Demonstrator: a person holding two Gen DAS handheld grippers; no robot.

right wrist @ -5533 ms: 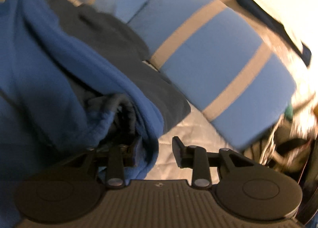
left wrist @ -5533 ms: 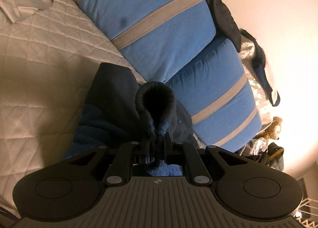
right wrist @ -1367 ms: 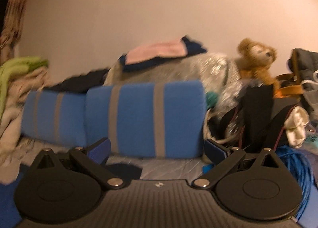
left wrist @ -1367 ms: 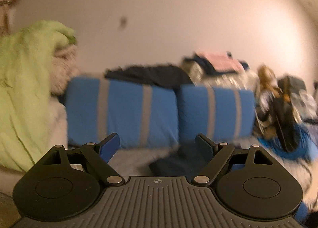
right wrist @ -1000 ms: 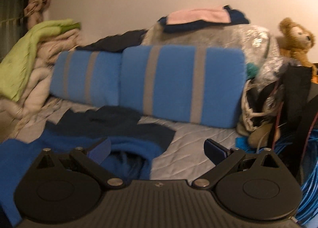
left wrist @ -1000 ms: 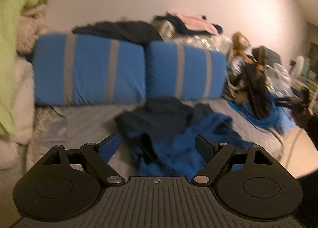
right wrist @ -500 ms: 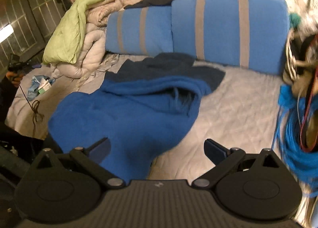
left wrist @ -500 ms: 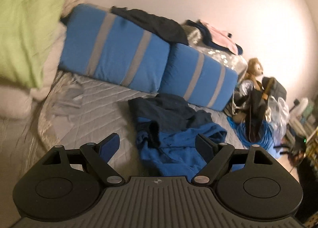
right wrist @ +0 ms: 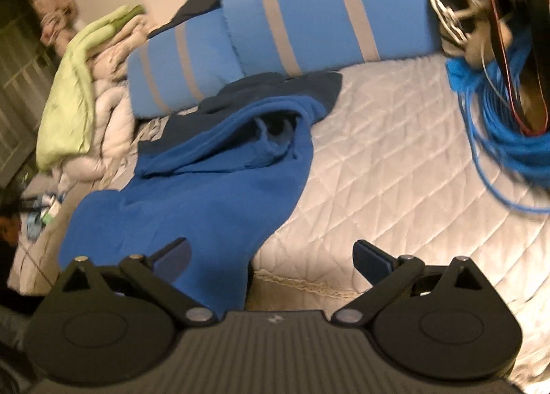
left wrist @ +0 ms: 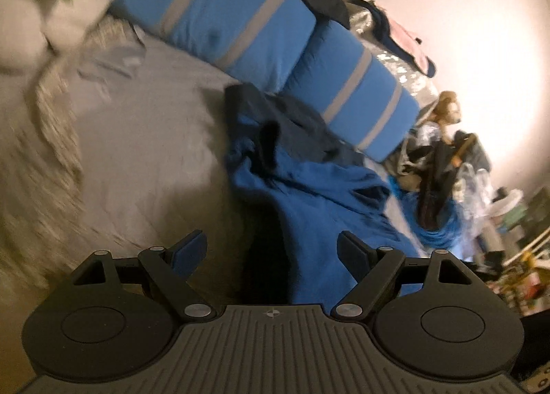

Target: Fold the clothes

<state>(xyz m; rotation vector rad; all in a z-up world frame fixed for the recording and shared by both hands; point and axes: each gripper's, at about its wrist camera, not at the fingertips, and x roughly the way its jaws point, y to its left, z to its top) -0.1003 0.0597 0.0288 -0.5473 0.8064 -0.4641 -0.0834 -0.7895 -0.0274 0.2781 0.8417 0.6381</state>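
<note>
A blue fleece garment with dark navy parts [left wrist: 319,201] [right wrist: 206,188] lies crumpled on the quilted bed, its lower end hanging over the front edge. My left gripper [left wrist: 272,248] is open above the bed's near side, with the garment's lower part ahead between its fingers but apart from them. My right gripper [right wrist: 271,256] is open too, hovering over the bed's front edge; its left finger [right wrist: 173,255] overlaps the blue cloth in view, nothing is gripped.
Two blue cushions with grey stripes [left wrist: 240,26] [right wrist: 309,23] lean at the back of the quilted bed [right wrist: 395,160]. Folded blankets, green on top [right wrist: 75,91], pile up at the left. A coil of blue cable [right wrist: 498,126], bags and a teddy bear [left wrist: 447,112] crowd the right.
Both grippers let go of the garment and opened. They drew back and up, then tilted down over the bed, nearing the garment's lower end.
</note>
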